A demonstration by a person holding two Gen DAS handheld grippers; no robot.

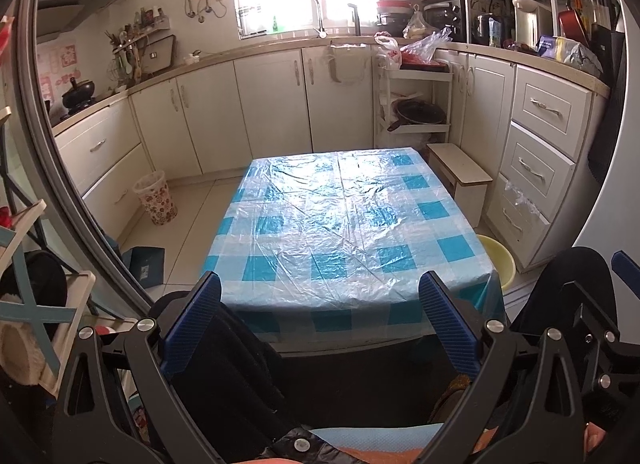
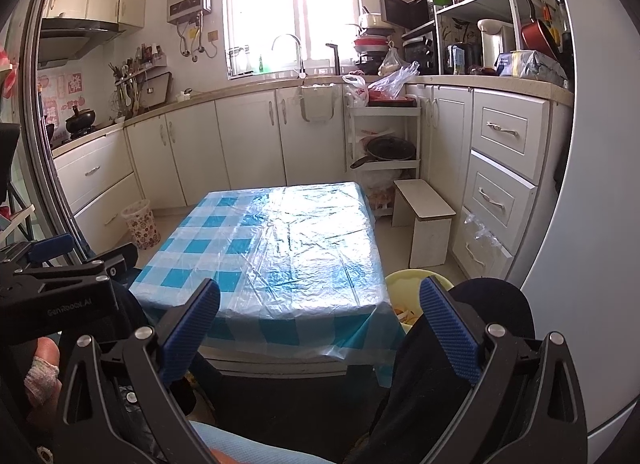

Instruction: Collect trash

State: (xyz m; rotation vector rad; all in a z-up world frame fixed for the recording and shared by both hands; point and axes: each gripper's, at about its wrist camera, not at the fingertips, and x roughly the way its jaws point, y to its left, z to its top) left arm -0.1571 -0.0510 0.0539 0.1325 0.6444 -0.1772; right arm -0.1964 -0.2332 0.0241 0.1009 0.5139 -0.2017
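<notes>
A low table (image 1: pixel 340 224) (image 2: pixel 280 240) stands in front of me, covered by a blue-and-white checked cloth under clear plastic, with nothing lying on it. My left gripper (image 1: pixel 320 304) hangs open before the table's near edge, its blue pads wide apart and empty. The right gripper (image 2: pixel 320 312) is open too, at the same near edge with nothing in it. A yellow basin (image 2: pixel 404 284) (image 1: pixel 496 260) holding scraps sits on the floor at the table's right corner. A patterned wastebasket (image 1: pixel 155 200) (image 2: pixel 141 224) stands by the left cabinets.
White cabinets (image 1: pixel 272 104) ring the room. A small white stool (image 2: pixel 428 224) and a shelf cart with a pan (image 2: pixel 384 144) stand right of the table. A dark dustpan (image 1: pixel 146 264) lies on the floor at left. A person's dark-clothed legs (image 2: pixel 440 384) fill the foreground.
</notes>
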